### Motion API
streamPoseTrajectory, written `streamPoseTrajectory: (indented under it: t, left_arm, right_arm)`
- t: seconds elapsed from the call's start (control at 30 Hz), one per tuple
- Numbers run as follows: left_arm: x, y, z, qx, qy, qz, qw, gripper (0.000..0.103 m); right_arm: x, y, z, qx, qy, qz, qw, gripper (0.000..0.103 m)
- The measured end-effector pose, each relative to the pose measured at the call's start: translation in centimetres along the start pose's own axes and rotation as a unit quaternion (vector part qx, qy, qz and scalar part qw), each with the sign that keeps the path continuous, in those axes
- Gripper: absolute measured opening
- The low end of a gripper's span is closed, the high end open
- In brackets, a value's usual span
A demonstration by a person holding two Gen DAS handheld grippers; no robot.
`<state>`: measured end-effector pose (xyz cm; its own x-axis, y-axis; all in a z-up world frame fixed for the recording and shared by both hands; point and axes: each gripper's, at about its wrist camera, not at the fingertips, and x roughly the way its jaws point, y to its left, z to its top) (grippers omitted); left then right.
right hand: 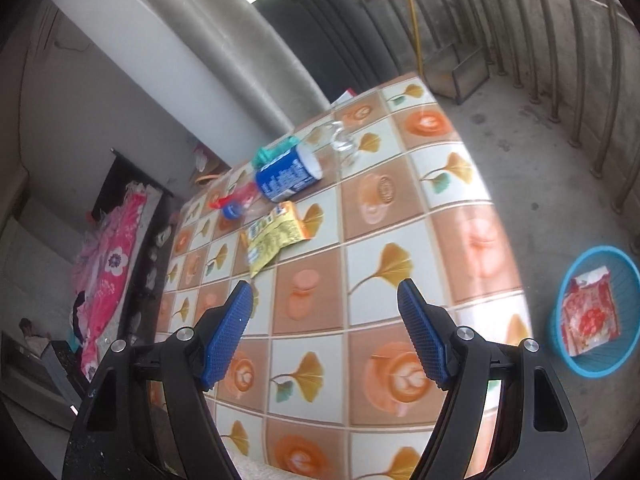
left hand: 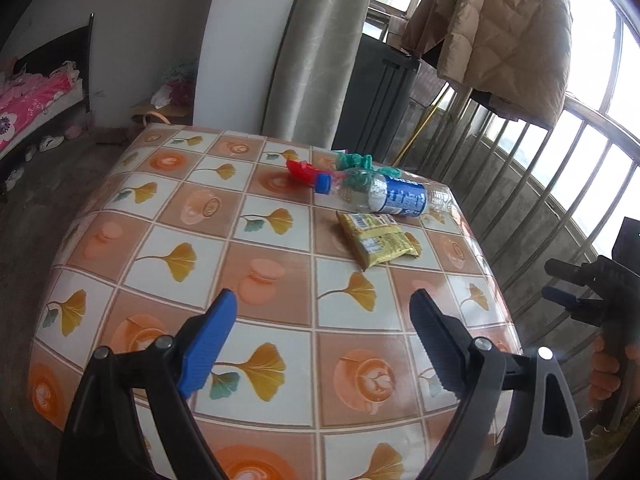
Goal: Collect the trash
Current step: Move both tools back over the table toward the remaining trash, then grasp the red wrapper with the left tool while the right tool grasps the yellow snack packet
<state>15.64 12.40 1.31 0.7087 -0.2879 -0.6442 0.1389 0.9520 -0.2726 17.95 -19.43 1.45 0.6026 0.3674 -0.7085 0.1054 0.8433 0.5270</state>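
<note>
Left gripper (left hand: 324,312) wide open and empty, right gripper (right hand: 326,304) empty (jaws spread), bottle (left hand: 384,196) and wrapper (left hand: 376,240) on table (left hand: 160,240), basket (right hand: 596,312) on floor.

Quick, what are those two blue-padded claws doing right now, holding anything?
Left gripper: open, holding nothing, above the tiled-pattern tablecloth.
Right gripper: open, empty.

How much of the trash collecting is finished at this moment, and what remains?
Done: one red wrapper lies in the blue basket on the floor. In hand: nothing; left gripper and right gripper are open and empty. Left on the table: plastic bottle, yellow packet, red scrap, green scrap.
</note>
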Motion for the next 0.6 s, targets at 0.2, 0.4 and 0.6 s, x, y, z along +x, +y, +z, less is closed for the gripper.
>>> streamPoseTrajectory:
  t: [0.2, 0.4, 0.6]
  left_arm:
    - [0.8, 3.0, 0.9, -0.022, 0.005, 0.01, 0.9997, 0.086]
    - [3.3, 5.9, 4.1, -0.058, 0.01, -0.017, 0.9981, 0.086]
    - [8.4, 9.2, 10.0, -0.131, 0.044, -0.087, 0.9866, 0.081]
  right_arm:
    - [2.9, 3.1, 0.2, -0.018, 0.025, 0.004, 1.0, 0.071]
    - [6.0, 5.4, 1.5, -0.028, 0.04, 0.009, 0.999, 0.071]
    - [9.5, 6.7, 2.5, -0.034, 0.051, 0.009, 0.998, 0.071]
